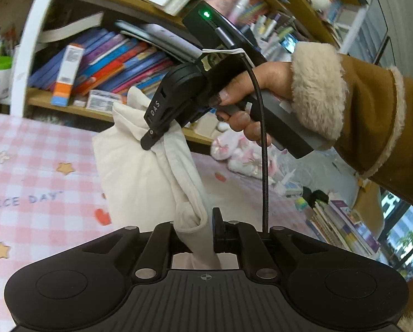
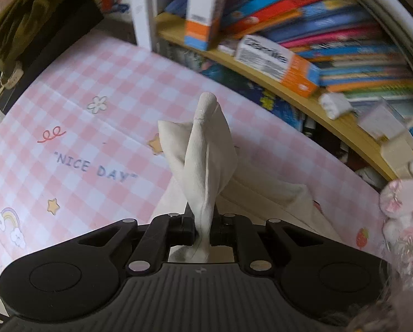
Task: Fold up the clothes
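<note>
A white ribbed garment [image 1: 129,171] hangs bunched above the pink checked table cover [image 1: 34,166]. In the left wrist view my left gripper [image 1: 203,235] is shut on one twisted end of it. Further off, a hand in a brown fleece-cuffed sleeve [image 1: 372,116] holds my right gripper [image 1: 155,141], clamped on the garment's upper part. In the right wrist view my right gripper [image 2: 202,231] is shut on a narrow fold of the white garment [image 2: 203,160], which stands up past the jaws, while the rest trails down to the table cover [image 2: 95,88].
A wooden bookshelf [image 1: 68,102] packed with books runs along the table's far side, with orange boxes [image 2: 278,63] on its edge. A pink plush toy [image 1: 242,155] lies to the right, a book stack [image 1: 342,227] beyond it. Dark olive fabric [image 2: 26,27] sits at the table's left end.
</note>
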### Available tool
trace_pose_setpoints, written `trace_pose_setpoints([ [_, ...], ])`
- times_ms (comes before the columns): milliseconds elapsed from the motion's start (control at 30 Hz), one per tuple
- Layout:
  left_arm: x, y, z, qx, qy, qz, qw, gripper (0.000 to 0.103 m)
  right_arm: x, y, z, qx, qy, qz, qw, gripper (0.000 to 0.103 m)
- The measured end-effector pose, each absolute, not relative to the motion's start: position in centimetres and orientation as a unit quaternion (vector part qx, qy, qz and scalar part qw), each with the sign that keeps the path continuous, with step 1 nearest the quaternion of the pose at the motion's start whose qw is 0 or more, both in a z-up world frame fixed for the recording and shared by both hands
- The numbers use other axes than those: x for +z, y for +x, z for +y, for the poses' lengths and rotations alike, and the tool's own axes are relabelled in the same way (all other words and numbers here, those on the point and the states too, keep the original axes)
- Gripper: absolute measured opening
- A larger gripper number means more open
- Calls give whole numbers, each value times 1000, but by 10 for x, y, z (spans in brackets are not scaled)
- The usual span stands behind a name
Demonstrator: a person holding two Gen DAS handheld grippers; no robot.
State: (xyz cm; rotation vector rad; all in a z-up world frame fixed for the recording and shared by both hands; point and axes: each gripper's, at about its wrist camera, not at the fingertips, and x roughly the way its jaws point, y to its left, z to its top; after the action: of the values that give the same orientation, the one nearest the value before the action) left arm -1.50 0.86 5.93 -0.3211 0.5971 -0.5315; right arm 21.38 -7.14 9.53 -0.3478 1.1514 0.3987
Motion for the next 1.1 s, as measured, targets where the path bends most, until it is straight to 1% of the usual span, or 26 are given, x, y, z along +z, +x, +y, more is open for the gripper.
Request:
trace_pose_setpoints([
  [200, 64, -19, -56, -240, -116, 301, 916, 8, 101, 201, -141, 208, -135, 511, 823, 7],
  [400, 56, -16, -121, -212, -77, 326, 918, 8, 89, 191, -213, 238, -107, 487, 834, 7],
  [567, 34, -7, -166, -188, -41, 364, 911, 8, 61, 190, -263, 250, -75, 490, 832, 7],
  [700, 6, 0, -199, -178, 2, 406, 896, 9, 19, 194, -298, 240, -32, 511, 825, 8],
  [733, -1, 1, -207, -177, 15, 417, 892, 9, 9, 194, -306, 234, -17, 517, 823, 9],
  [767, -7, 0, -214, -174, 28, 426, 887, 13, 0, 195, -313, 227, 1, 522, 822, 10],
  [800, -13, 0, -219, -175, 39, 434, 883, 13, -9, 196, -320, 219, 18, 528, 820, 16],
  [833, -17, -1, -223, -173, 47, 439, 880, 14, -15, 197, -327, 210, 35, 530, 821, 29],
  [867, -19, -2, -227, -169, 53, 441, 880, 14, -19, 196, -334, 201, 52, 529, 822, 33],
  [1000, -20, -2, -229, -159, 50, 443, 881, 16, -19, 195, -349, 203, 97, 525, 821, 33],
  [1100, -12, -5, -229, -155, 44, 436, 885, 16, -19, 195, -360, 196, 120, 526, 819, 31],
])
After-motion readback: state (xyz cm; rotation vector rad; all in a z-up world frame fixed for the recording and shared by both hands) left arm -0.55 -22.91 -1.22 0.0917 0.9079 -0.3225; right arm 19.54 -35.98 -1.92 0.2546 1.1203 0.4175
